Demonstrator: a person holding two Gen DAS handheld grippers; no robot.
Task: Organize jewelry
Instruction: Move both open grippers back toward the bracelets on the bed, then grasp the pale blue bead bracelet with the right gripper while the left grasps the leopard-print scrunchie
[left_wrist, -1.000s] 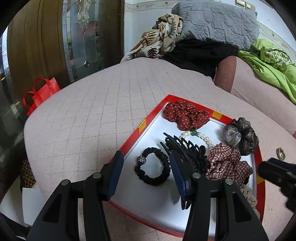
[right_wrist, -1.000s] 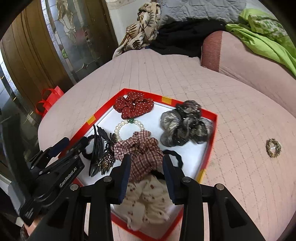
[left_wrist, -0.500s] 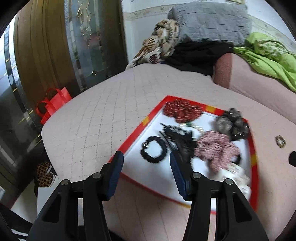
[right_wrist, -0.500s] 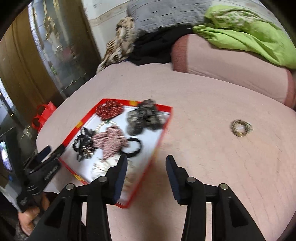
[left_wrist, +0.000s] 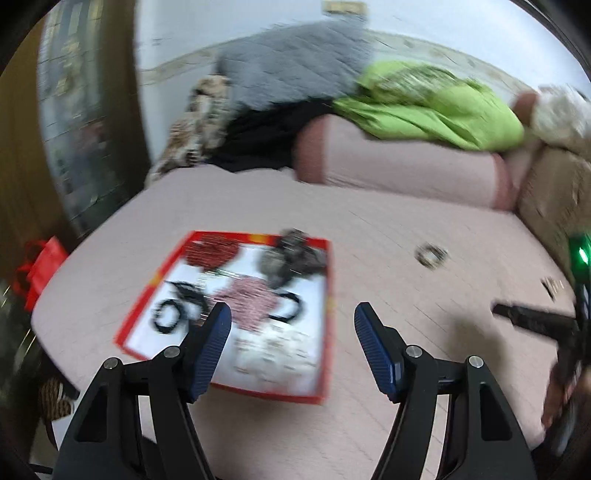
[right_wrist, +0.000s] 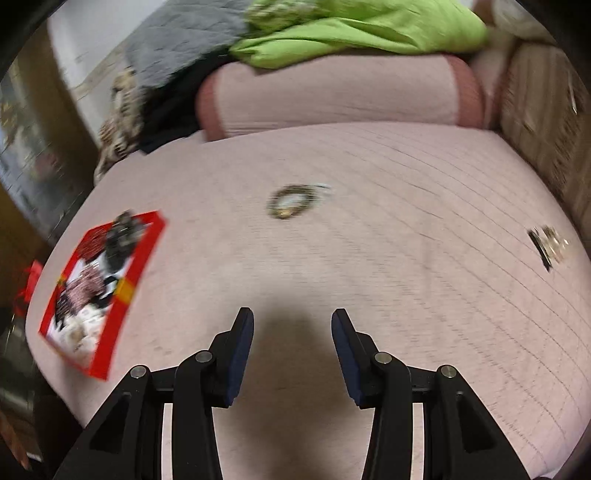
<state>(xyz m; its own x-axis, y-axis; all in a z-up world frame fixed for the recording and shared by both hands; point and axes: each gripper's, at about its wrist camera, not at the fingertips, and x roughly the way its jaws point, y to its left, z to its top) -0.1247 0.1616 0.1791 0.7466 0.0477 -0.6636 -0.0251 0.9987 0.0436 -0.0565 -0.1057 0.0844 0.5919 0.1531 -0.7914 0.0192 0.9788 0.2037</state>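
A red-rimmed tray (left_wrist: 143, 306) holding scrunchies, a black claw clip and hair ties lies on the pink quilted bed, blurred. My left gripper (left_wrist: 291, 326) hovers over the tray's right edge; its jaws are opening and nothing is between them. A small gold bracelet (left_wrist: 430, 254) lies loose on the quilt to the right. In the right wrist view that bracelet (right_wrist: 291, 201) is ahead of my right gripper (right_wrist: 292, 319), which is open and empty above bare quilt. A dark clip with a gold piece (right_wrist: 548, 242) lies far right. The tray (right_wrist: 110, 350) sits far left.
A pink bolster (right_wrist: 332, 99) runs across the back under a green cloth (right_wrist: 351, 33), with a grey pillow (left_wrist: 295, 70) and dark clothes behind. A red bag (left_wrist: 40, 269) hangs past the bed's left edge. A beige box-like thing (right_wrist: 543, 110) stands at the right.
Both grippers have swung right, away from the tray, which now sits further left in both views. The left jaws stand wider than before. The bracelet now lies ahead of the right gripper.
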